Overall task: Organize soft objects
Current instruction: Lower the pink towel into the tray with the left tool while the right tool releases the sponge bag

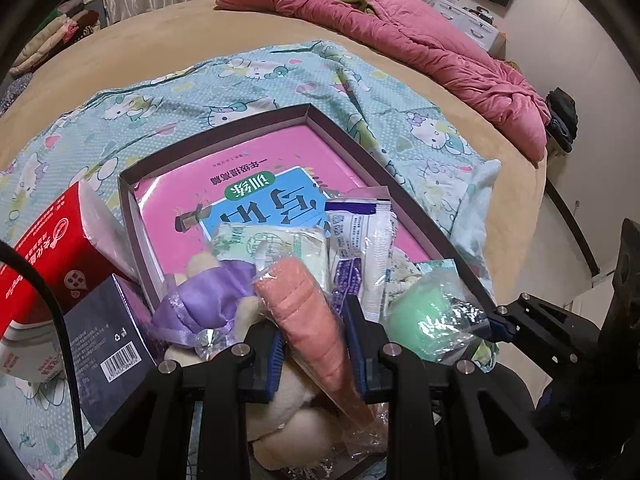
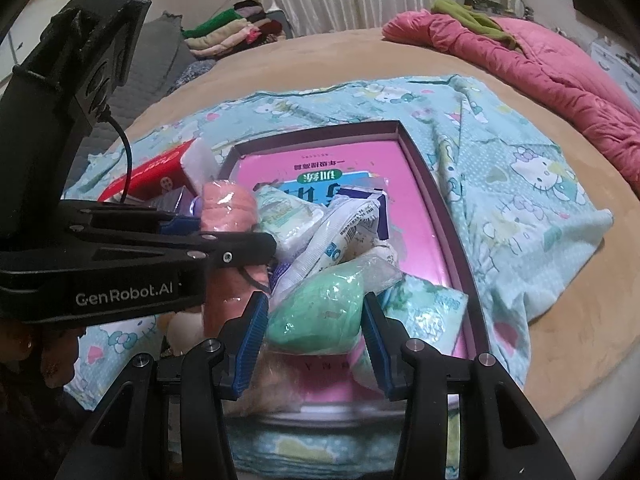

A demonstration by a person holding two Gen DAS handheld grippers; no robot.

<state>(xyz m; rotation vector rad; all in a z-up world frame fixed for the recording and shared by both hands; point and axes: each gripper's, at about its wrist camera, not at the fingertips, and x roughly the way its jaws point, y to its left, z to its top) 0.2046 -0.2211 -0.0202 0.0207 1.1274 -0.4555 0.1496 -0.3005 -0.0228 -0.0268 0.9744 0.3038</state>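
A shallow dark box with a pink book inside lies on the bed, piled with soft things. My left gripper is shut on a wrapped orange plush carrot; it also shows in the right wrist view. My right gripper has its fingers on both sides of a wrapped green soft ball, touching it. The ball shows in the left wrist view. A cream plush in a purple dress, tissue packs and a white sachet lie beside them.
A Hello Kitty cloth covers the tan bed under the box. A red carton and a dark barcode box stand left of the box. A pink quilt lies at the back right. Folded clothes are stacked far left.
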